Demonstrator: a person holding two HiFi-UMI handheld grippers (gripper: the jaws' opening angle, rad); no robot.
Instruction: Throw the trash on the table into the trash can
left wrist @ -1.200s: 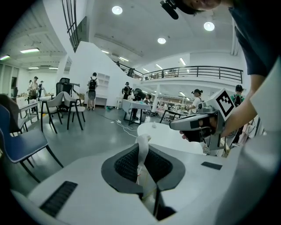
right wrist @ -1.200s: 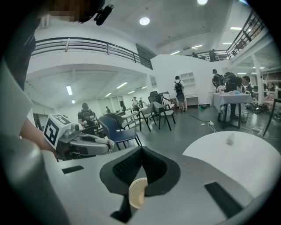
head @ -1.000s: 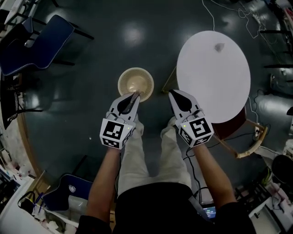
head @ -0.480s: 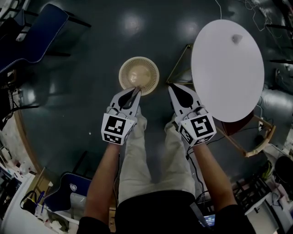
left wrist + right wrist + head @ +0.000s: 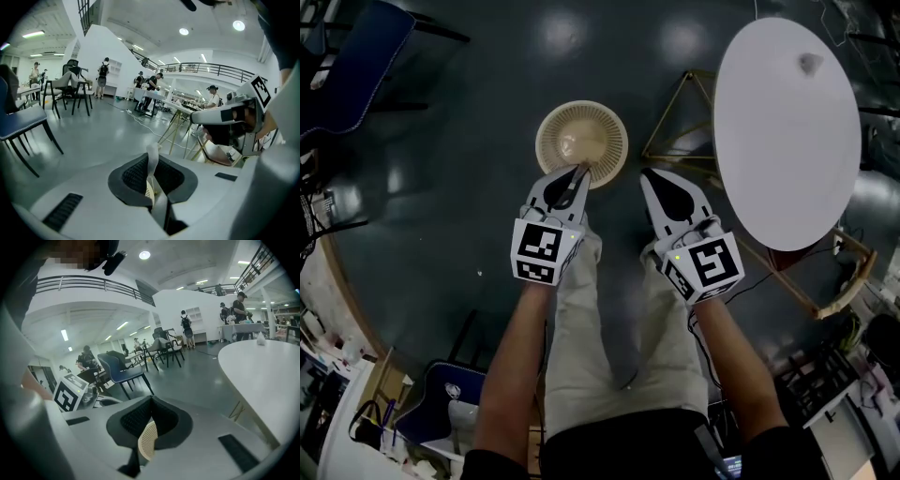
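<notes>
No word, number or brand can be read. The cubes on the left gripper (image 5: pixel 575 172) and right gripper (image 5: pixel 650 176) carry only black-and-white square patterns. A round mark on the blue object (image 5: pixel 427 412) is too small to read.

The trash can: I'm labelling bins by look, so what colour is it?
The trash can is beige with ribbed walls; the head view shows it best.

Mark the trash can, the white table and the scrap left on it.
trash can (image 5: pixel 607 141), head view, ribbed inner wall on its right side.
white table (image 5: pixel 778 159), head view, bare middle of its top.
scrap (image 5: pixel 809 64), head view, its middle.
</notes>
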